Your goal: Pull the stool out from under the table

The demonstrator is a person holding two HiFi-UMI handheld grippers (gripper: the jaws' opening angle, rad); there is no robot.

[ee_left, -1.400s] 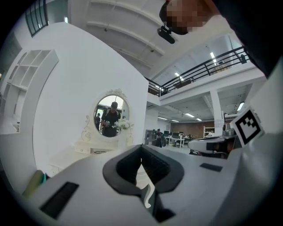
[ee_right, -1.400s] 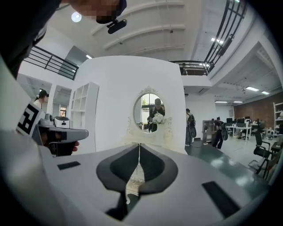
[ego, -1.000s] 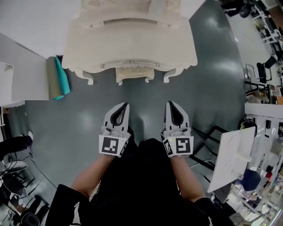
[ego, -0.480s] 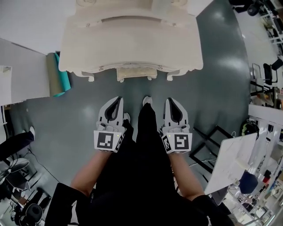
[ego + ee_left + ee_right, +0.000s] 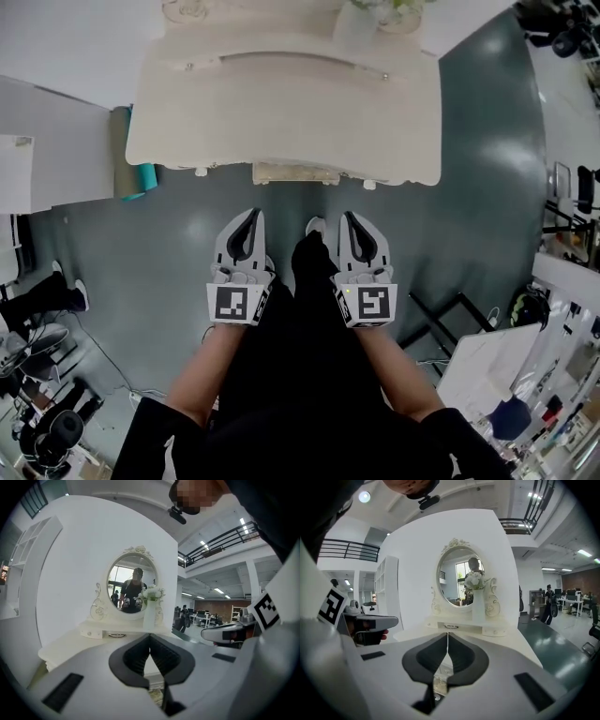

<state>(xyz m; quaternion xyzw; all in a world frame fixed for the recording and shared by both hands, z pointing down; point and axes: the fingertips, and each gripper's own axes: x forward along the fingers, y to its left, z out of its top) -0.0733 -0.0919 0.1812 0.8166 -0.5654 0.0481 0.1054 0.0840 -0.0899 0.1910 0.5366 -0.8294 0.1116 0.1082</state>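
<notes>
Left tongs (image 5: 253,217) and right tongs (image 5: 349,219) are both closed on nothing, short of the stool (image 5: 294,174), which sits at 12 o'clock, tucked under the tabletop (image 5: 281,103). You've pulled nothing yet: reach, grip and pull all remain.

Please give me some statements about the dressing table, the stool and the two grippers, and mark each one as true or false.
1. The left gripper has its fingers closed with nothing between them. True.
2. The right gripper grips the stool. False: it is shut, empty and apart from the stool, which sits under the table.
3. A vase of flowers stands in front of the mirror. True.
4. A teal roll lies on the tabletop. False: it stands on the floor beside the table.
</notes>
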